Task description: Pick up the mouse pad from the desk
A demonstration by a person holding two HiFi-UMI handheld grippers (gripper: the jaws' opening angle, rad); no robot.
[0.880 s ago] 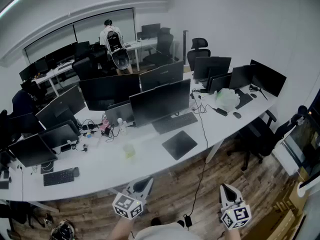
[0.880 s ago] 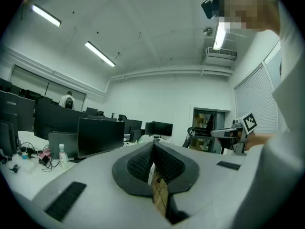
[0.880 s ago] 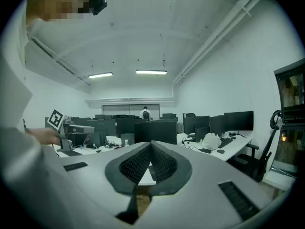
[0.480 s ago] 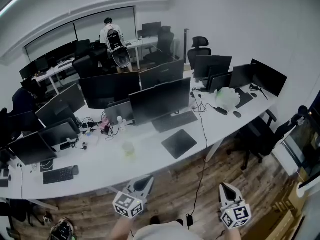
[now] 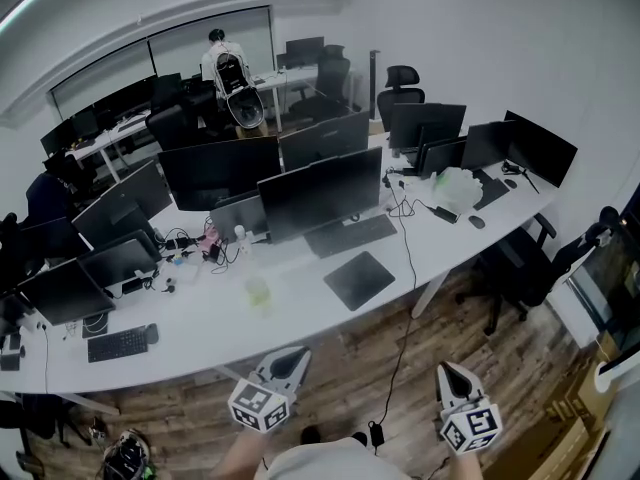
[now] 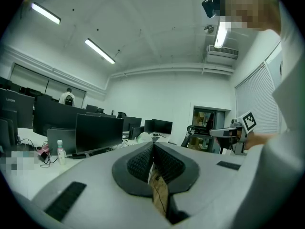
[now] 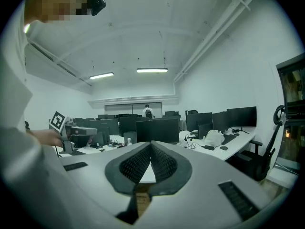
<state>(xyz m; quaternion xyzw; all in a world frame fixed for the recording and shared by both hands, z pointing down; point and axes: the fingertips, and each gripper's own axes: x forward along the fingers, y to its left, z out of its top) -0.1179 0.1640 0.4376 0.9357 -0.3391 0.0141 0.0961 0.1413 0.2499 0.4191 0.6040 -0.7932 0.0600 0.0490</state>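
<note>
Hardly anything has shifted since a moment ago: the mouse pad (image 5: 360,280) lies flat on the white worktop (image 5: 300,313), just before the keyboard (image 5: 350,235). Well apart from it, we hold our left hand-held gripper (image 5: 290,360) and right hand-held gripper (image 5: 447,374) with jaws together, empty.

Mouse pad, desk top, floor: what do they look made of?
Mouse pad: dark grey, matte, thin and flat, probably fabric over rubber; weave too small to tell.
Desk top: white, smooth, even sheen, likely laminate.
Floor: brown planks with visible grain, wood or wood-look laminate.
</note>
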